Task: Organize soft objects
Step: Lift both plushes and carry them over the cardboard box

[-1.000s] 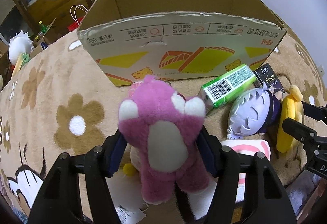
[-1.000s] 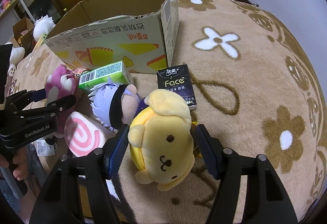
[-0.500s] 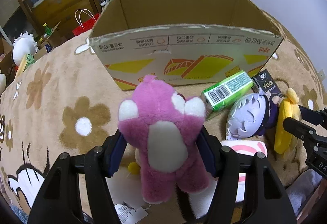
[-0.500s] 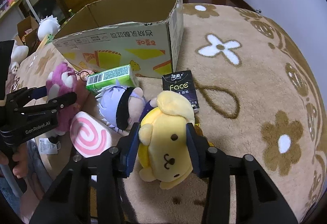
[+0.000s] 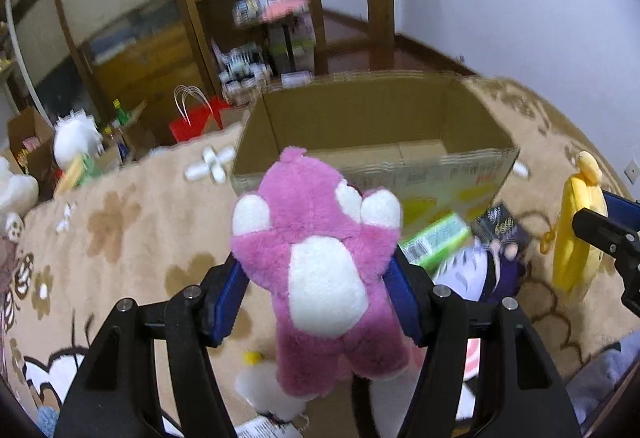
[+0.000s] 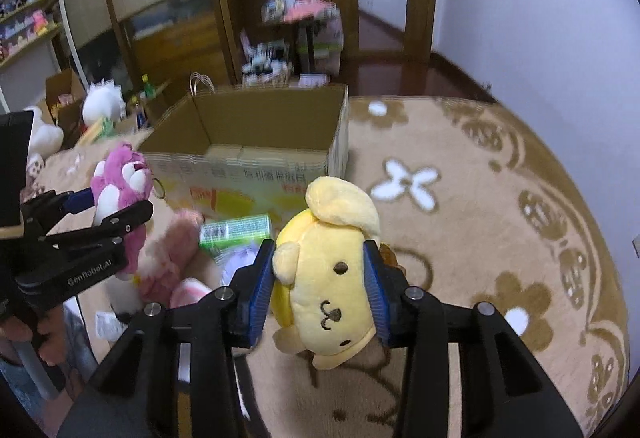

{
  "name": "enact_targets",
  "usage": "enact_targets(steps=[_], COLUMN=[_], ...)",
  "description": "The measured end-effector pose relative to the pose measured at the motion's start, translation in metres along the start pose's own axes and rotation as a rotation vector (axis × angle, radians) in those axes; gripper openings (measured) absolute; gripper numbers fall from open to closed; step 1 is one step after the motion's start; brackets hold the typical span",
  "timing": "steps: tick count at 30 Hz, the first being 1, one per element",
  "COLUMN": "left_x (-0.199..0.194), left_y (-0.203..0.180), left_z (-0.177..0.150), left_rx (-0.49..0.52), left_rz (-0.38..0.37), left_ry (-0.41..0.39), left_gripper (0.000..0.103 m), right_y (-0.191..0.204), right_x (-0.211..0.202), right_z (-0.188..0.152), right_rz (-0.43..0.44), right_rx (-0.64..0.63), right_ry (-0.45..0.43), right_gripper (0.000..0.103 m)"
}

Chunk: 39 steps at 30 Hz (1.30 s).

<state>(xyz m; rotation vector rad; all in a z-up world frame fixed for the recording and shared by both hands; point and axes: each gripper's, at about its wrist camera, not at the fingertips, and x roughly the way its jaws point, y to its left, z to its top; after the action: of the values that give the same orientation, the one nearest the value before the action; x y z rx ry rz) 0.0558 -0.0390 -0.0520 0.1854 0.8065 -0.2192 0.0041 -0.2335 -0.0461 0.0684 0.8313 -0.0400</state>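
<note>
My left gripper (image 5: 318, 274) is shut on a pink plush bear (image 5: 320, 266) and holds it up above the carpet, in front of the open cardboard box (image 5: 372, 154). My right gripper (image 6: 320, 278) is shut on a yellow plush dog (image 6: 330, 274), also lifted. The yellow plush dog shows at the right of the left wrist view (image 5: 576, 222). The pink plush bear shows at the left of the right wrist view (image 6: 120, 190), held in the left gripper (image 6: 108, 210). The box (image 6: 256, 154) looks empty inside.
On the flowered carpet (image 6: 500, 198) before the box lie a green packet (image 6: 236, 232), a black tissue pack (image 5: 500, 226), a purple-haired plush doll (image 5: 476, 270) and a pink plush (image 6: 172, 254). White plush toys (image 5: 76, 138) and wooden shelves (image 5: 240, 18) stand behind.
Both grippers have risen with their plush toys, so the views now look over the box rim into it. The right gripper's fingers closed tighter on the yellow dog.
</note>
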Motion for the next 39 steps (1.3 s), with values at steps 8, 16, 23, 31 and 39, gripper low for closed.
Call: enact_targets(steps=[8,16,23,31,39], left_x=[-0.029,-0.037,-0.021,0.005,0.038], left_y=[0.012,0.017,0.016,0.015,0.011], left_z=[0.031,0.062,0.081,0.095,0.099], left_rx=[-0.024,-0.009,0.018,0.024,0.021], left_rz=[0.019,0.032,0.052,0.064,0.042], left_ry=[-0.132,-0.221,-0.233,-0.218,-0.159], left_gripper=[0.063,0.063,0.063,0.063,0.063], right_y=[0.008,0.015,0.022,0.028,0.024], right_x=[-0.024,-0.029,-0.014,0.01,0.038], right_z=[0.032,0.059,0.082,0.099,0.103], right_rz=[-0.017,-0.01,-0.002,-0.005,0.022], right_rx=[-0.004,-0.031,-0.064,-0.093,-0.086], right_ry=[-0.154,-0.224,-0.246,-0.238,-0.21], right_gripper=[0.045,0.045,0.045,0.045,0.045])
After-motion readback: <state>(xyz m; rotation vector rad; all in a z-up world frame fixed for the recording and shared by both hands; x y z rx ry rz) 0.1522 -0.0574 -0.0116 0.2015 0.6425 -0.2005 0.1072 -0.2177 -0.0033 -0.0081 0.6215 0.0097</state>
